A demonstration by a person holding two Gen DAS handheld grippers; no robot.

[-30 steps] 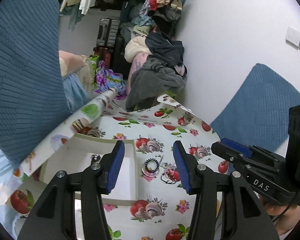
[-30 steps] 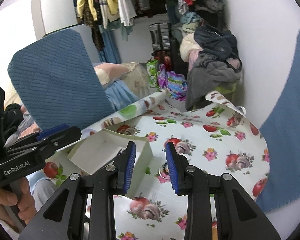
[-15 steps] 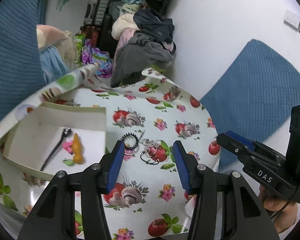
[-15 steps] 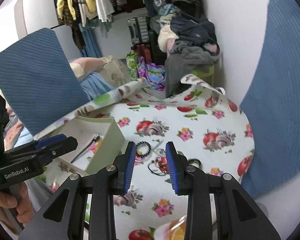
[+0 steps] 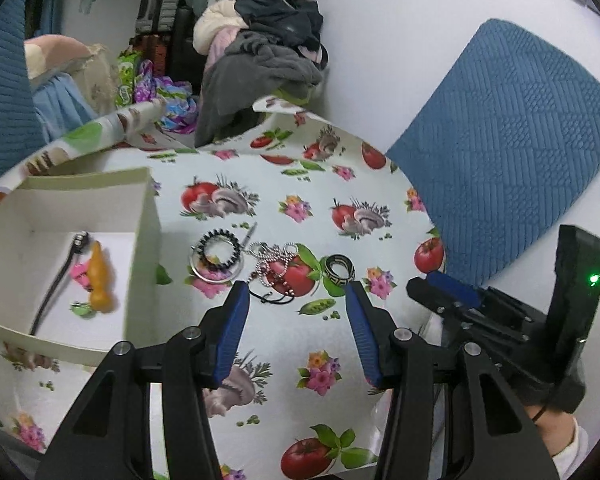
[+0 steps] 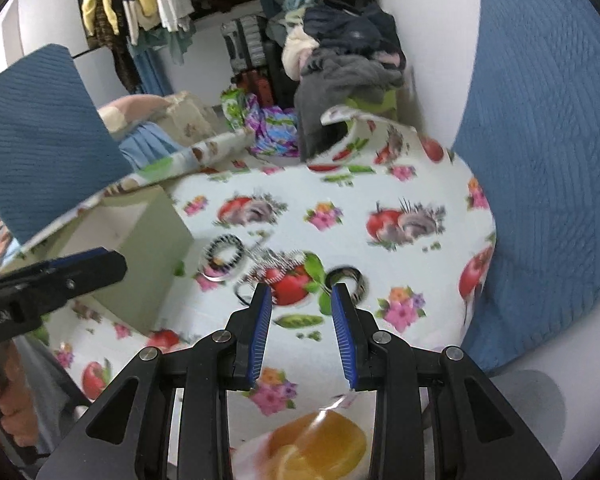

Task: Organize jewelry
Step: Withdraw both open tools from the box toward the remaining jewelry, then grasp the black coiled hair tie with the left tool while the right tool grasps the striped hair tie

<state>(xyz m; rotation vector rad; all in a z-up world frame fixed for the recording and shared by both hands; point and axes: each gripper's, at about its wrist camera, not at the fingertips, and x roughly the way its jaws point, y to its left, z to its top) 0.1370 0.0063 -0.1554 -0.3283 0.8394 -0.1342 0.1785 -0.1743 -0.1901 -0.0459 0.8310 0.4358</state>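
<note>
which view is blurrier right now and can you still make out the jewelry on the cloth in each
Right wrist view: motion-smeared; the patterned ring and bead chain are streaky, though the right gripper stays crisp. Left wrist view: sharp; black bead bracelet, ring and tablecloth prints read clearly, with fisheye bending at the edges.

A fruit-print cloth covers the bench. On it sit an open white box, a beaded bracelet, tangled chains and a patterned ring.
</note>
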